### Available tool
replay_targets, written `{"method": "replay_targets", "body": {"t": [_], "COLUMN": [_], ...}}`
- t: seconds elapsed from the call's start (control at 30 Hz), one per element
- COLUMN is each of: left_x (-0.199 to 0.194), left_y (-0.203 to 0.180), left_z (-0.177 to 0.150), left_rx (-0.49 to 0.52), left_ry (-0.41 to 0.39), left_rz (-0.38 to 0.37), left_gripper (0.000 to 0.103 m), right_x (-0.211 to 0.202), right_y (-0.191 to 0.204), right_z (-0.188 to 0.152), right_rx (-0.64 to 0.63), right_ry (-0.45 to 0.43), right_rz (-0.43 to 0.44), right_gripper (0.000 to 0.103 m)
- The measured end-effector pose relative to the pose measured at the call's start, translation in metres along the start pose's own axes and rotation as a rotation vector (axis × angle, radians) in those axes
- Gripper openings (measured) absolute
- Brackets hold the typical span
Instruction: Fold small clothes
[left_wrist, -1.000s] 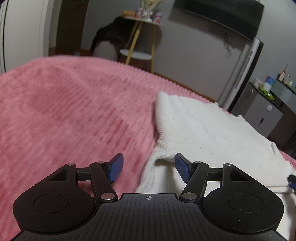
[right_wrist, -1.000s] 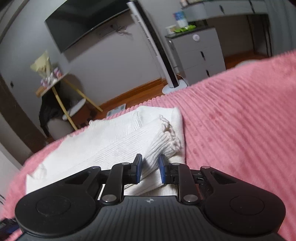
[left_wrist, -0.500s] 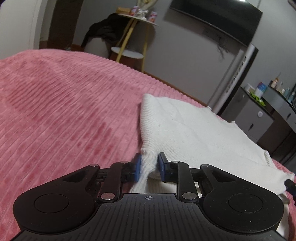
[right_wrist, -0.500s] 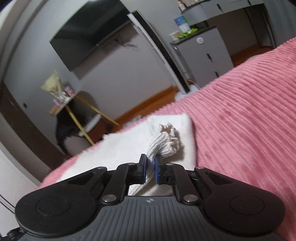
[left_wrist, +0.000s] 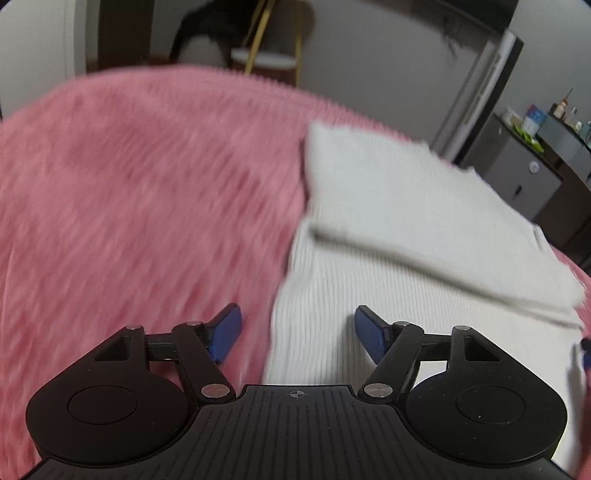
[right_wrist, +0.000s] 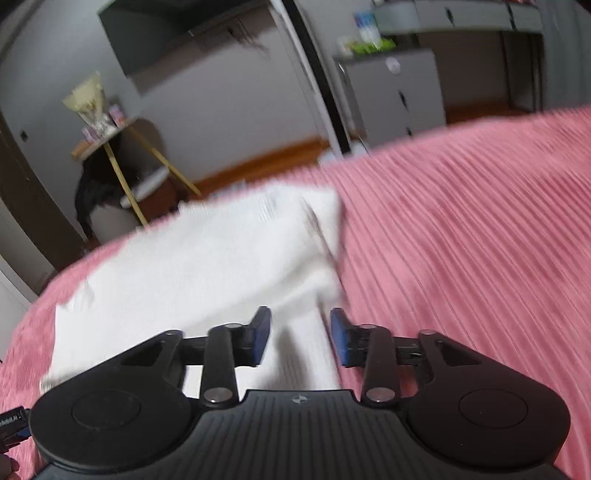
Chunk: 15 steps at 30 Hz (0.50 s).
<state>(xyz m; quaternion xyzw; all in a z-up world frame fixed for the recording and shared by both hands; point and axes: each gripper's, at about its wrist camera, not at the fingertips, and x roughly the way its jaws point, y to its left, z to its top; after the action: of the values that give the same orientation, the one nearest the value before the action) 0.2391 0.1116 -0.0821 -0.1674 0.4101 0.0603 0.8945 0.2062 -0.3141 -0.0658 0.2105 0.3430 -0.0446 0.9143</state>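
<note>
Both claws have let go: left claw (left_wrist: 297, 334) and right claw (right_wrist: 300, 338) gape empty over the white sweater (left_wrist: 388, 236); we now press the fold flat, edges aligned.

No legible text in either view: motion blur throughout, and the white tag (right_wrist: 9, 421) lettering is too small to read.

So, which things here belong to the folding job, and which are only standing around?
Part of the job:
- white knit garment, lying on the pink blanket
- left gripper, open
- right gripper, open

Only standing around:
- side table
- grey cabinet
- wall TV
</note>
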Motion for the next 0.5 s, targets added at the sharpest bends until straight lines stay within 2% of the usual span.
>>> {"method": "replay_targets", "body": {"t": [0.13, 0.2, 0.37, 0.5], "left_x": [-0.018, -0.022, -0.034, -0.042], "left_y": [-0.003, -0.005, -0.004, 0.001], "left_z": [-0.024, -0.033, -0.045, -0.049], "left_rx": [0.070, 0.094, 0.120, 0.118], "left_ry": [0.052, 0.085, 0.109, 0.171], "left_rz": [0.052, 0.059, 0.084, 0.061], "left_gripper": [0.082, 0.082, 0.081, 0.081], "right_x": [-0.027, -0.042, -0.067, -0.070], "right_y": [-0.014, -0.015, -0.015, -0.019], "right_z": [-0.037, -0.053, -0.067, -0.071], "right_rx": [-0.027, -0.057, -0.063, -0.041], "right_ry": [0.113, 0.131, 0.171, 0.236], "right_rz": [-0.018, -0.021, 0.008, 0.004], "right_gripper": [0.037, 0.037, 0.037, 0.037]}}
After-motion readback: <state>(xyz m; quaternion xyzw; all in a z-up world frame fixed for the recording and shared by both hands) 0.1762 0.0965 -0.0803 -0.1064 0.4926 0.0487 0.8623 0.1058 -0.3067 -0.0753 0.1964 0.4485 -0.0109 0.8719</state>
